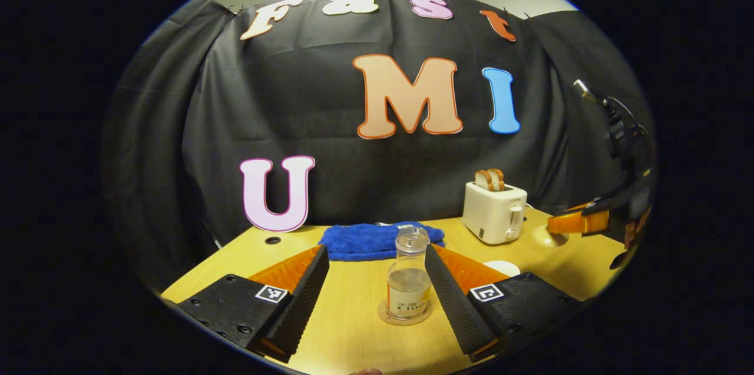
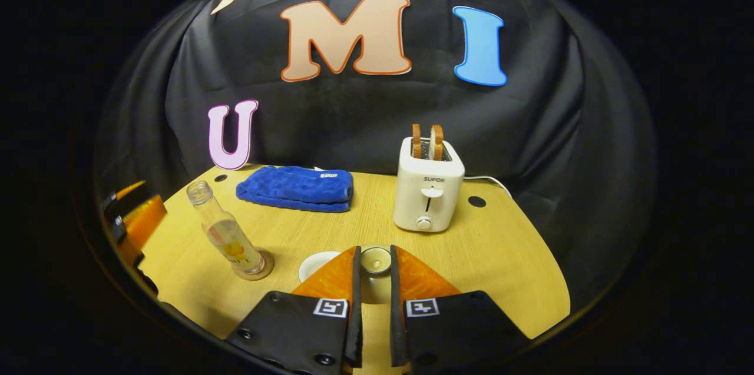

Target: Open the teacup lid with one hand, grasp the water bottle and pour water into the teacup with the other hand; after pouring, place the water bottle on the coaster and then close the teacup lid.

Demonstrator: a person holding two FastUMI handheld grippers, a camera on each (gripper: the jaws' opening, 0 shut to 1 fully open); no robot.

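Observation:
A clear water bottle point(image 1: 407, 281) with some water in it stands upright on a round coaster point(image 1: 383, 315), between the wide-open fingers of my left gripper point(image 1: 376, 251). I cannot tell whether the fingers touch it. My right gripper point(image 2: 375, 254) is shut on the small round teacup lid point(image 2: 375, 260). The white teacup point(image 2: 318, 264) sits just left of its fingers, partly hidden by them. In the left gripper view the teacup point(image 1: 502, 267) peeks out behind one finger, and the right gripper point(image 1: 580, 222) hangs to its right. The bottle point(image 2: 227, 234) and left gripper point(image 2: 135, 216) are also in the right gripper view.
A white toaster point(image 2: 428, 186) holding two bread slices stands at the back right of the wooden table point(image 2: 506, 269). A folded blue towel point(image 2: 297, 188) lies at the back, behind the bottle. The table has small round holes point(image 2: 476, 201) near its far edge.

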